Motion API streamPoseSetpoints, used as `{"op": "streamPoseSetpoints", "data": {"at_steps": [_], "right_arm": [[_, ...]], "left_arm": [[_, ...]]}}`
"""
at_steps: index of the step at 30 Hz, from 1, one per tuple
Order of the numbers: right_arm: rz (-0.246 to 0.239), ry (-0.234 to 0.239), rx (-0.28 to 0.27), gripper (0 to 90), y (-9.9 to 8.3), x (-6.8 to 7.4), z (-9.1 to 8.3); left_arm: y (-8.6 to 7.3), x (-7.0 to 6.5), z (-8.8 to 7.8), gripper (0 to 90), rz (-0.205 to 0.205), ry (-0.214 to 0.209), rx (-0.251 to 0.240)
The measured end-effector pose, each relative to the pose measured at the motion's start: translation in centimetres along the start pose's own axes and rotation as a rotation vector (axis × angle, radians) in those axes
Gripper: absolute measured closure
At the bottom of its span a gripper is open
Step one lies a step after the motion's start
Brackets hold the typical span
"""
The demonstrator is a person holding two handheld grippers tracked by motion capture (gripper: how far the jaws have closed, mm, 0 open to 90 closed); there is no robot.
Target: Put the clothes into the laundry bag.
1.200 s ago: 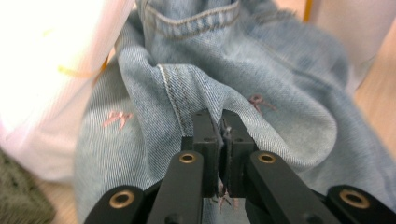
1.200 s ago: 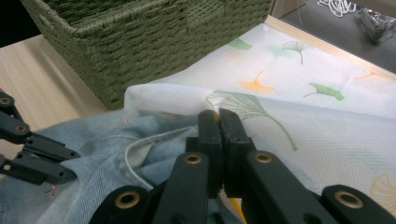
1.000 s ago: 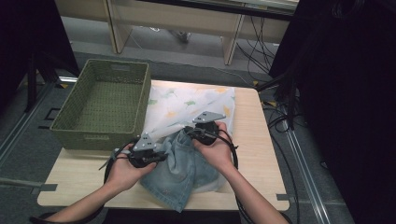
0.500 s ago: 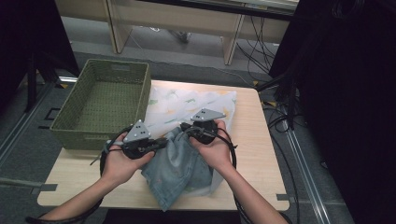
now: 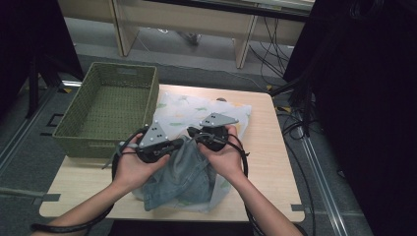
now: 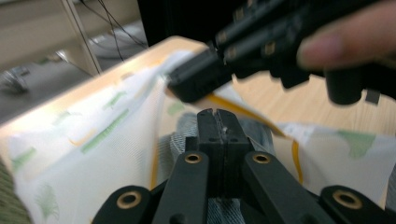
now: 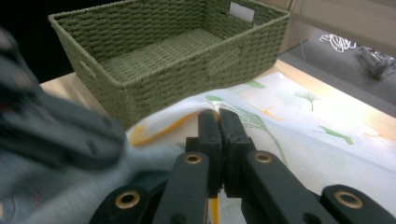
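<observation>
Denim garment [image 5: 184, 172] now hangs higher from left gripper [image 5: 183, 142].

Both forearms come in from the bottom of the high view, and each hand cups its tool from below. The left tool [image 5: 181, 142] and the right tool [image 5: 192, 132] point inward with their tips almost meeting. The jaws of each are pressed together. The left tool's grey plate tilts toward the right one.

Faded blue denim garment [image 5: 184, 172], white mesh bag [image 5: 196, 105] printed with green leaves, olive-green woven basket [image 5: 110, 105].
</observation>
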State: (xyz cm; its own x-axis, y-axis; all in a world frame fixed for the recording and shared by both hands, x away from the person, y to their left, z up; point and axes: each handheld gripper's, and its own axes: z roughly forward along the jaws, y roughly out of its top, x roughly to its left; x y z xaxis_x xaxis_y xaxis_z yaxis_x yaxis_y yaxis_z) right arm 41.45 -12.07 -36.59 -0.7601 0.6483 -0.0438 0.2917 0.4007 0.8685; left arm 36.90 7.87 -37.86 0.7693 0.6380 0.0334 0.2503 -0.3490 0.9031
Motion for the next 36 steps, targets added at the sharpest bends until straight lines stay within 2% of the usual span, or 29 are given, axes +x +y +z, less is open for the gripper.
{"op": "streamPoseSetpoints", "data": {"at_steps": [3,4,6,10,11,13,15,17,18,21,23,25,27,30,32,34,36], "right_arm": [[0.011,-0.003,0.011,90.0,-0.3,-0.2,0.1],[0.034,-0.005,0.019,90.0,-0.4,-0.2,0.1],[0.013,-0.007,0.017,90.0,-0.4,-0.5,0.2],[0.017,-0.010,0.028,90.0,-0.7,-0.8,0.3],[0.045,-0.013,0.040,90.0,-0.8,-0.7,0.3],[0.021,-0.012,0.041,90.0,-1.0,-1.0,0.4],[0.034,-0.012,0.052,90.0,-1.2,-1.0,0.5],[0.022,-0.011,0.057,90.0,-1.4,-1.2,0.7],[0.035,-0.012,0.064,90.0,-1.5,-1.1,0.8],[0.027,-0.012,0.070,89.9,-1.6,-1.3,0.9],[0.028,-0.007,0.075,89.9,-1.7,-1.3,1.0],[0.032,-0.011,0.078,89.9,-1.7,-1.4,0.9],[0.033,-0.008,0.079,89.9,-1.8,-1.5,1.0],[0.031,-0.012,0.078,89.8,-1.8,-1.6,0.9],[0.031,-0.011,0.078,89.8,-1.8,-1.6,0.9],[0.035,-0.008,0.078,89.8,-1.7,-1.5,0.9],[0.032,-0.010,0.080,89.8,-1.7,-1.5,0.8]], "left_arm": [[-0.9,0.0,1.6,89.0,-0.005,-0.017,0.053],[-1.2,0.0,2.2,89.0,-0.001,-0.019,0.070],[-1.9,0.0,3.3,89.0,0.000,-0.025,0.112],[-3.4,0.2,5.7,88.9,-0.009,-0.038,0.184],[-3.7,0.3,6.1,88.9,-0.008,-0.036,0.200],[-4.4,0.3,6.8,88.9,-0.005,-0.034,0.228],[-4.9,0.4,7.2,88.9,-0.003,-0.032,0.246],[-5.1,0.5,7.3,88.7,-0.003,-0.031,0.252],[-5.2,0.6,7.3,88.5,-0.004,-0.030,0.251],[-5.1,0.6,7.0,87.5,0.000,-0.037,0.239],[-4.9,0.6,6.6,83.6,0.016,-0.041,0.228],[-4.6,0.5,6.0,74.9,0.030,-0.042,0.213],[-4.3,0.4,5.2,61.7,0.045,-0.051,0.193],[-3.7,0.2,3.8,46.8,0.072,-0.052,0.141],[-3.1,0.2,2.7,39.9,0.108,-0.048,0.115],[-2.9,-0.1,1.7,35.1,0.100,-0.056,0.116],[-2.9,-0.3,0.7,31.7,0.123,-0.059,0.127]]}}
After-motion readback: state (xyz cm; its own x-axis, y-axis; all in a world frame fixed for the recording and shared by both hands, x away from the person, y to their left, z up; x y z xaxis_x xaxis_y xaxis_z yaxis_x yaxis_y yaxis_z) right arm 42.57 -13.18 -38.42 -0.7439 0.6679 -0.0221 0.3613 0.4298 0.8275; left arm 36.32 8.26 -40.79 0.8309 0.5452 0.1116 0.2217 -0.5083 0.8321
